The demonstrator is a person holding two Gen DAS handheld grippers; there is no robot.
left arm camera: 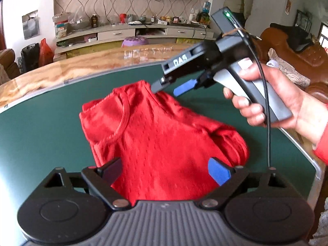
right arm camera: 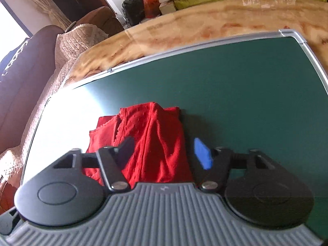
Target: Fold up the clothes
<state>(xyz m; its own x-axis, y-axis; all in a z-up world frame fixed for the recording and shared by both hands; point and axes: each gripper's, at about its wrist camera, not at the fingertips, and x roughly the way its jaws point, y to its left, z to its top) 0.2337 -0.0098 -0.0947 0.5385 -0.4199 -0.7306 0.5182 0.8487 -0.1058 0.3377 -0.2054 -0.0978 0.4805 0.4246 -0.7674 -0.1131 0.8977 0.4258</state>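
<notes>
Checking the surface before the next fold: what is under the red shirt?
The red shirt lies on a green mat that shows all around it. Whatever sits directly beneath the cloth is covered.

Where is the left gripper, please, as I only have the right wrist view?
Observer: The left gripper hovers open over the near part of the red garment, gripping nothing.
Operator: Thank you. How does my right gripper look from that side?
Observer: The right gripper is open at the garment's far edge, with one fingertip by the cloth.
Operator: Is anything near its handle?
Observer: A hand holds the handle, and a black cable hangs across it.
</notes>
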